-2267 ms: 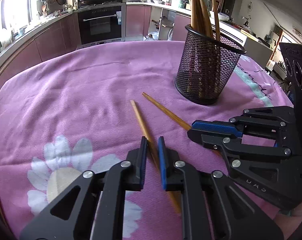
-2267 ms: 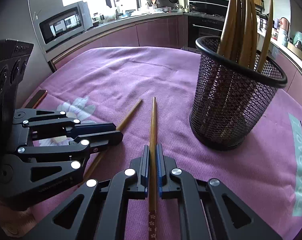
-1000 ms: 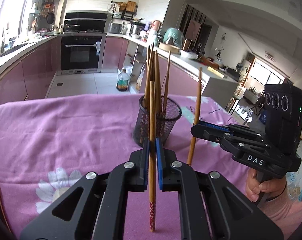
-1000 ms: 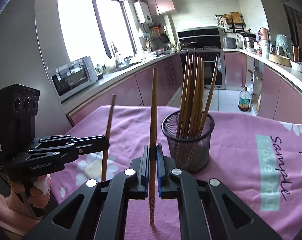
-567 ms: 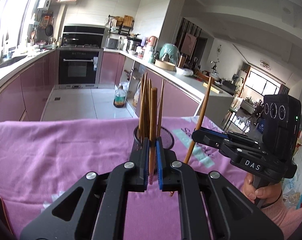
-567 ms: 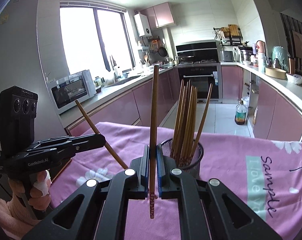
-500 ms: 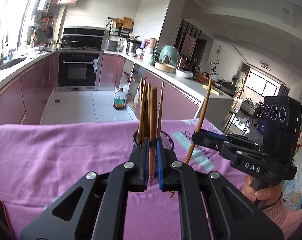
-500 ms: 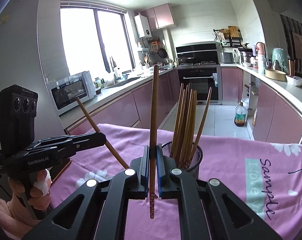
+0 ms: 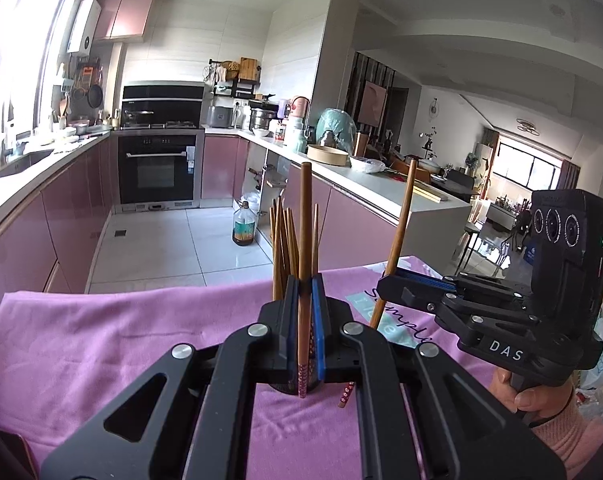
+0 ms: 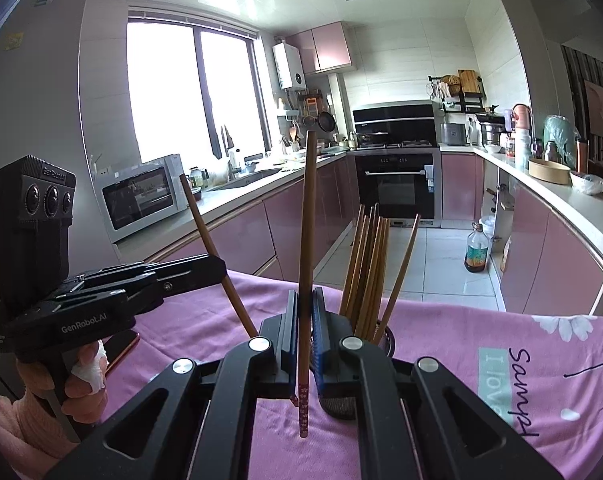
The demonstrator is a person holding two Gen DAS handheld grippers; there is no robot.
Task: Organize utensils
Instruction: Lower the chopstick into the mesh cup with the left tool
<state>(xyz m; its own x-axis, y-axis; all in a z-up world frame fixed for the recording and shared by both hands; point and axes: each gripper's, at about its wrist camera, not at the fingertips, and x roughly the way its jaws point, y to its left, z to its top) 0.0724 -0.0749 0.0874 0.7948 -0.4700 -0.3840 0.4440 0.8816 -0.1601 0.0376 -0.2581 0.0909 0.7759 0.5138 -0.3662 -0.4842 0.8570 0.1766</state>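
Since the earlier frames both chopsticks have risen off the pink-clothed worktop (image 9: 101,340). The left hand-held gripper (image 9: 305,320) clenches one chopstick (image 9: 304,240) upright; the right hand-held gripper (image 10: 303,328) clenches the other chopstick (image 10: 307,220), the mesh holder (image 10: 341,400) of chopsticks (image 10: 369,272) at one o'clock. Light, stiff and smooth, each likely slips unless gripped near its patterned lower end.

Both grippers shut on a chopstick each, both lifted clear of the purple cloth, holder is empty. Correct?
Not quite: the holder isn't empty. The right wrist view shows a bunch of chopsticks standing in it. The rest holds: the left gripper and right gripper each clamp one chopstick above the purple cloth.
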